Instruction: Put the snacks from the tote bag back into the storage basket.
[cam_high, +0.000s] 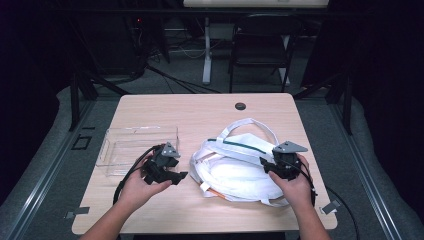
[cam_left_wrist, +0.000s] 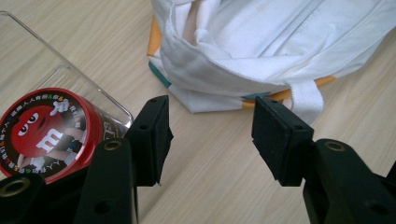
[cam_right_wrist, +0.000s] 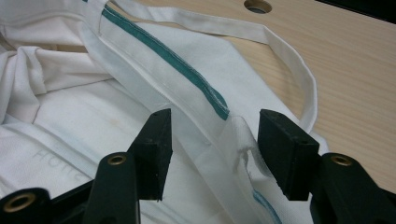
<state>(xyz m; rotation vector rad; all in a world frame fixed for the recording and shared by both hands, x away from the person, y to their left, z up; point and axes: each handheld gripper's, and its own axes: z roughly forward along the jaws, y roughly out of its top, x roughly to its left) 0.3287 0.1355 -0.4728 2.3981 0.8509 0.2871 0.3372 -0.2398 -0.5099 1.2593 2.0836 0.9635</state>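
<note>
Both claws spread empty — left claw (cam_left_wrist: 210, 140) beside white bag (cam_high: 240, 167), right claw (cam_right_wrist: 212, 149) over it.

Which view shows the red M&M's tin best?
The left gripper view: the red M&M's tin sits close, its printed lid readable, beside the clear tray. The high view shows no tin I can make out; the right gripper view faces the white bag.
</note>
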